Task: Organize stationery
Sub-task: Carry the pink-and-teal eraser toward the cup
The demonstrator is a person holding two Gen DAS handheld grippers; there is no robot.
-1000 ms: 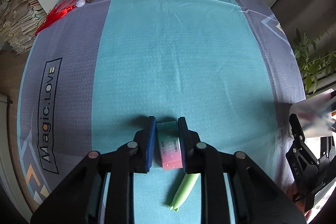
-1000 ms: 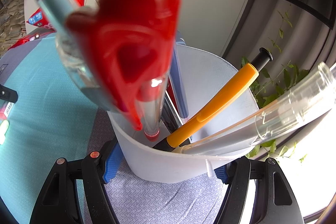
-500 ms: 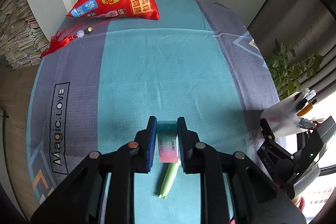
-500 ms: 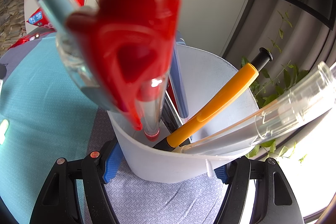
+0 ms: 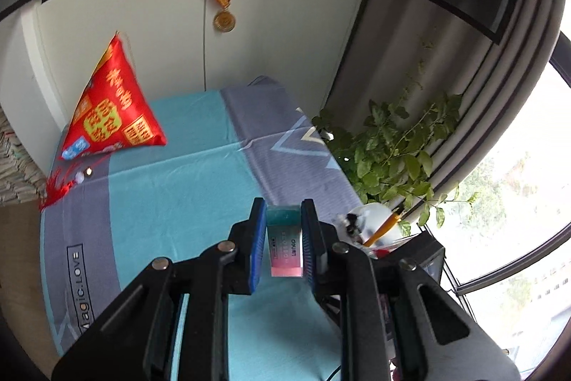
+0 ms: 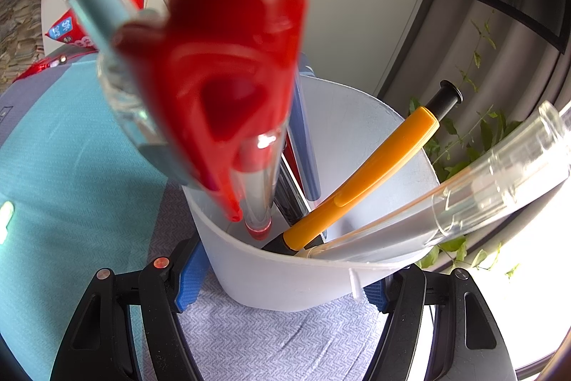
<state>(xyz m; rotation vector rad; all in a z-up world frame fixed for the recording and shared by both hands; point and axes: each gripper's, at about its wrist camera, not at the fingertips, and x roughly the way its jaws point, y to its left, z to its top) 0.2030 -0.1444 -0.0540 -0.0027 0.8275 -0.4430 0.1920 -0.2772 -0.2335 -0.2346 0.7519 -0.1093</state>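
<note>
Pink-teal eraser (image 5: 284, 243) | label "deli" | cloth (image 5: 150, 202) print "Magic.LOVE"

I see white cabinet doors (image 5: 271, 34) behind the table, a medal (image 5: 224, 20) hanging on them, a leafy plant (image 5: 389, 152) beside the bright window (image 5: 528, 202).

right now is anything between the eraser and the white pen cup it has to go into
Nothing on the way to the cup. The eraser is held in the left hand-held gripper, but pens crowd the cup's mouth, leaving little room.
</note>
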